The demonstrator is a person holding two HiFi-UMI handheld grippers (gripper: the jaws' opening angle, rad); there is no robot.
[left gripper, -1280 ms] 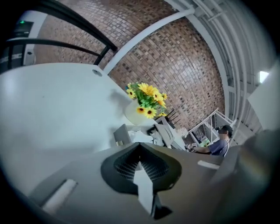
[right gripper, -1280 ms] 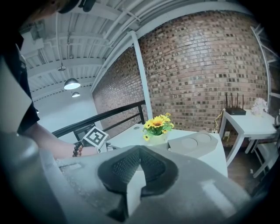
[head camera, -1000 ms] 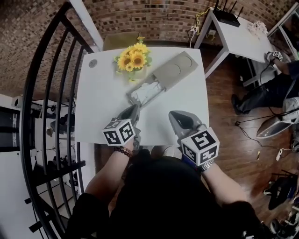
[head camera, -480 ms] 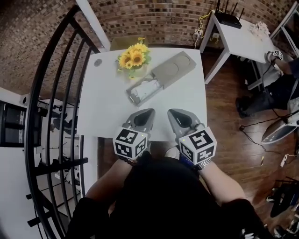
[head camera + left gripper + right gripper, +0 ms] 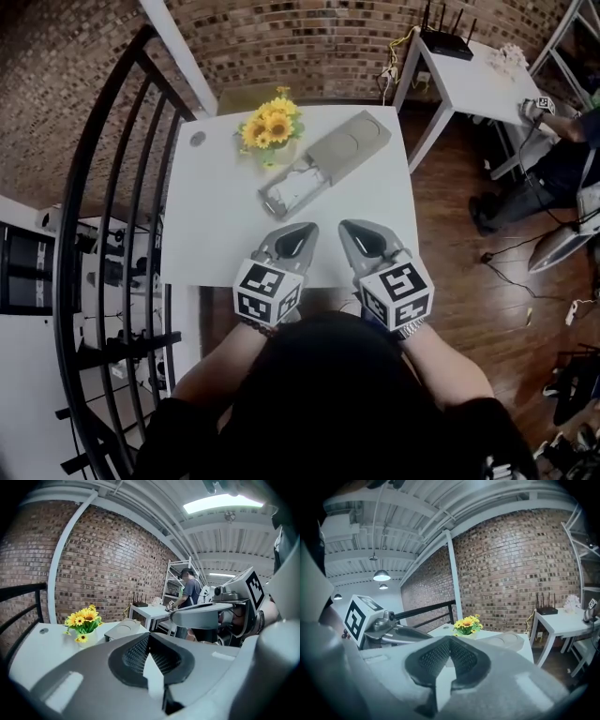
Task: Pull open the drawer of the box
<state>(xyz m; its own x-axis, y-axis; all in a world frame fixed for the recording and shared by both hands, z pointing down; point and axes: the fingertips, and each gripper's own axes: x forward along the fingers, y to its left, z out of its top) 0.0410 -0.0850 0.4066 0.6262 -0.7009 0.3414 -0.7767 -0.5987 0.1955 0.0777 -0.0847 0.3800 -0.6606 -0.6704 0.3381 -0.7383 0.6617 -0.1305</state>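
Note:
A beige box (image 5: 349,142) lies slantwise on the white table (image 5: 211,216). Its drawer (image 5: 292,187) stands pulled out toward the near left, with pale contents inside. Both grippers hover over the table's near edge, side by side and apart from the drawer. My left gripper (image 5: 305,228) is shut and holds nothing; its jaws (image 5: 149,635) meet in the left gripper view. My right gripper (image 5: 348,227) is likewise shut and empty (image 5: 450,640). The box top (image 5: 123,629) shows low beyond the left jaws.
A pot of sunflowers (image 5: 266,129) stands just left of the box. A black railing (image 5: 103,187) runs along the table's left side. At the back right are a white side table (image 5: 473,80) with a router and a person (image 5: 553,159).
My left gripper has drawn back from the open drawer to the table's near edge, beside the right one. The drawer stays pulled out. The right gripper has barely moved.

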